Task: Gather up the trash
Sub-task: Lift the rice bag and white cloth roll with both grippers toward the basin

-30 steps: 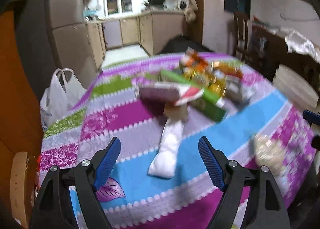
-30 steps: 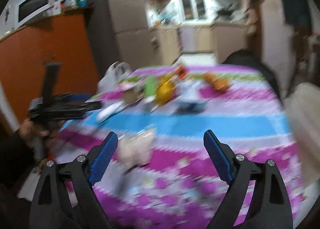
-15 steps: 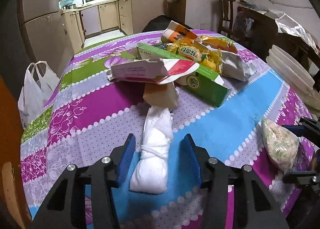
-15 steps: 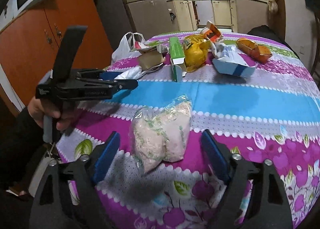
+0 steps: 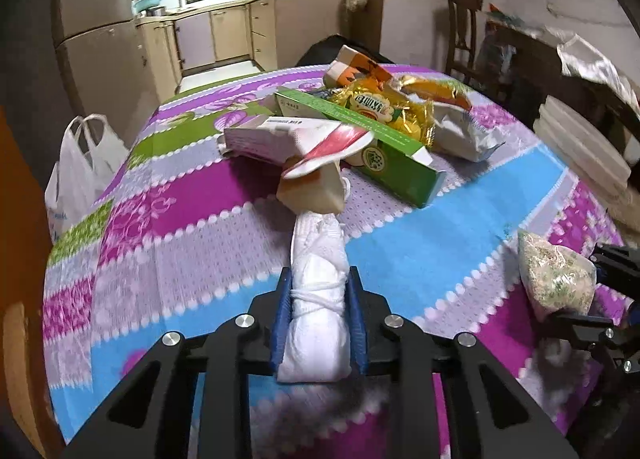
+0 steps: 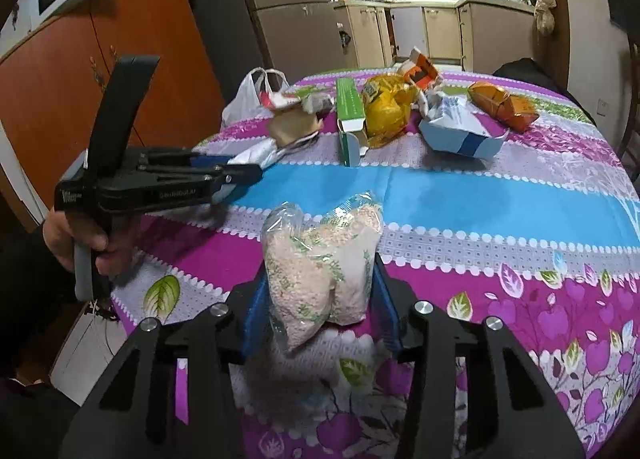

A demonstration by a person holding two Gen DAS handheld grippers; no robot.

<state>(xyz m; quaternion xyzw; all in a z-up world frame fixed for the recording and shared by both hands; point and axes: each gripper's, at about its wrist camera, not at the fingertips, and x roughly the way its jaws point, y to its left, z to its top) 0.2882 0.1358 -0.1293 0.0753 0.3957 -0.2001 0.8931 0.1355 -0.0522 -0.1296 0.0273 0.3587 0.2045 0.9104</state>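
My left gripper (image 5: 318, 319) is shut on a white knotted bundle (image 5: 318, 299) that lies on the patterned tablecloth (image 5: 180, 243). My right gripper (image 6: 320, 307) is shut on a clear plastic bag of pale crumbs (image 6: 320, 259); the bag also shows in the left wrist view (image 5: 554, 275). More trash lies further back: a long green box (image 5: 384, 147), a white and red carton (image 5: 296, 137), a brown paper scrap (image 5: 312, 189), a yellow wrapper (image 5: 384, 109), an orange wrapper (image 6: 502, 105) and a white and blue packet (image 6: 460, 131). The left gripper shows in the right wrist view (image 6: 240, 175).
A white plastic carrier bag (image 5: 78, 175) hangs off the table's far left edge. An orange cabinet (image 6: 100, 71) stands at the left, with a fridge (image 6: 288, 3) behind. A wooden chair (image 5: 464, 35) and stacked white trays (image 5: 580, 143) are at the right.
Both grippers have closed: the left jaws went from wide open to shut around the white bundle, the right jaws from open to shut around the crumb bag. Both moved forward.
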